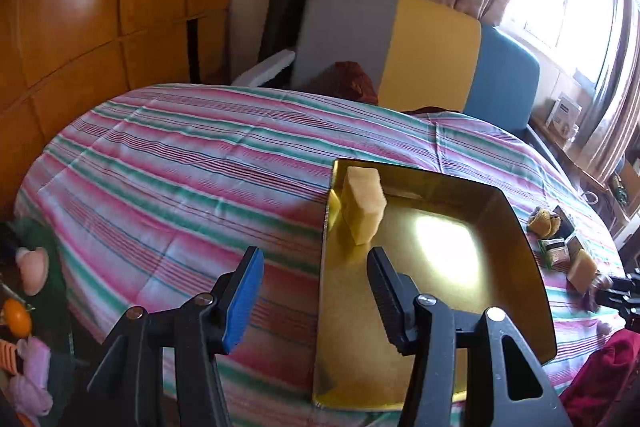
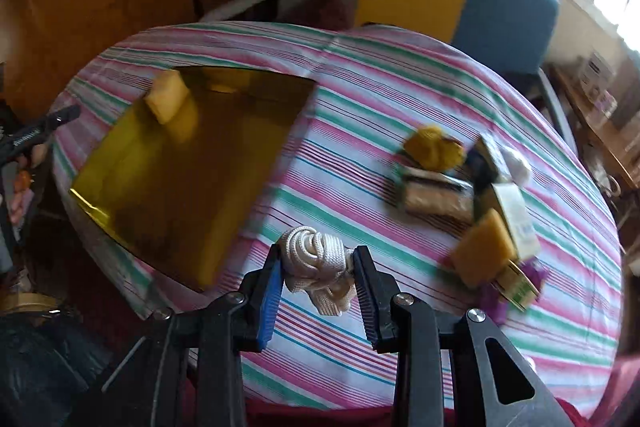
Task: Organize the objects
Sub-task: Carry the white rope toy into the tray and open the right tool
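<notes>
Between my right tool (image 2: 318, 281) pads sits the white rope bundle (image 2: 316, 267), pinched just off the gold tray (image 2: 180, 167); I'd carry it well over the rim before letting go. Left tool (image 1: 316, 291) gapes empty. Only the left view shows the sponge (image 1: 366, 203) upright inside the tray.

Gold tray (image 2: 192, 163) mostly bare, sponge (image 2: 168, 101) in far corner, striped cloth (image 2: 360, 99) open between tray and clutter (image 2: 460, 187)
</notes>
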Motion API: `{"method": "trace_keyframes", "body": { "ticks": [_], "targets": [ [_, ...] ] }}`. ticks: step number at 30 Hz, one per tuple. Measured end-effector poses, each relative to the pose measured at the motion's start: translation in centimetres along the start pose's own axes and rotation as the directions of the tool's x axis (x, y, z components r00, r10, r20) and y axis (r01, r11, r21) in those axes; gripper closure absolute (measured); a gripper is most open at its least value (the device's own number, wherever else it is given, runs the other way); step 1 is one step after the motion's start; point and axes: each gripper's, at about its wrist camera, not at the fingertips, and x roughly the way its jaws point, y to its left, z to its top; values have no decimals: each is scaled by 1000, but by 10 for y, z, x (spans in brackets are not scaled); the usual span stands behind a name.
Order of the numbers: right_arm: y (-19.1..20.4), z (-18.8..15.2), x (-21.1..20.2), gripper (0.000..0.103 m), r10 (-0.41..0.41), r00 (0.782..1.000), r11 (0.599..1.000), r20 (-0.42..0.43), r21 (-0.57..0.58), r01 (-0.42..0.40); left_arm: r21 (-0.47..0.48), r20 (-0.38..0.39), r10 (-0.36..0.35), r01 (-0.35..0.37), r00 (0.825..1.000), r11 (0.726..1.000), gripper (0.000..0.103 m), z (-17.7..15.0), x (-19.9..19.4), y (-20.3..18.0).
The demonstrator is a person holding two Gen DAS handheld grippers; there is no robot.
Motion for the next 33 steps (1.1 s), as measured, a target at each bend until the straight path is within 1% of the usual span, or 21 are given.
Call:
{"method": "trace_keyframes", "body": {
  "ticks": [2, 3, 6, 8, 9, 10, 13, 17, 19, 21, 22, 24, 25, 26, 29, 33],
  "targets": [
    [35, 19, 14, 68, 62, 998, 997, 16, -40, -62, 1, 8, 22, -22, 1000, 1000, 46, -2, -6, 3],
    [53, 29, 23, 68, 88, 996, 995, 17, -57, -87, 2, 10, 26, -26, 1000, 1000, 43, -2, -7, 5],
    [98, 50, 51, 68, 142, 990, 986, 13, -88, -141, -10, 18, 49, -49, 999, 999, 42, -2, -13, 13],
    [120, 61, 66, 68, 182, 983, 980, 1, -79, -181, -18, 18, 55, -54, 998, 998, 42, -2, -14, 18],
    [122, 63, 77, 68, 192, 981, 978, -6, -81, -192, -24, 17, 57, -57, 998, 998, 42, -2, -15, 21],
    [133, 67, 85, 68, 196, 981, 977, -14, -85, -196, -28, 16, 59, -58, 998, 998, 42, -2, -15, 22],
    [148, 72, 116, 68, 217, 976, 973, -36, -75, -219, -35, 18, 67, -67, 998, 997, 42, -3, -15, 26],
    [165, 82, 142, 68, 231, 972, 972, -52, -42, -233, -41, 10, 67, -66, 998, 997, 42, -5, -12, 28],
    [175, 91, 154, 67, 254, 965, 967, -64, -13, -255, -41, 4, 66, -65, 998, 997, 42, -7, -11, 28],
    [181, 100, 164, 66, 271, 960, 963, -67, 13, -271, -41, 0, 69, -68, 998, 997, 42, -9, -8, 29],
    [184, 106, 171, 63, 281, 957, 960, -67, 34, -279, -41, -5, 70, -71, 998, 997, 42, -10, -6, 29],
    [187, 116, 183, 63, 304, 951, 951, -56, 77, -299, -47, -15, 71, -71, 997, 996, 42, -12, -2, 32],
    [187, 121, 187, 59, 320, 946, 944, -48, 99, -314, -49, -19, 72, -73, 997, 996, 42, -13, -1, 33],
    [186, 124, 188, 53, 332, 943, 937, -35, 124, -326, -49, -21, 70, -71, 997, 996, 42, -14, 0, 34],
    [184, 129, 183, 47, 351, 936, 926, 8, 149, -348, -48, -21, 73, -74, 997, 996, 42, -15, 3, 36],
    [179, 123, 168, 46, 337, 941, 929, 37, 147, -338, -46, -27, 72, -73, 997, 996, 42, -17, 4, 35]
  ]
}}
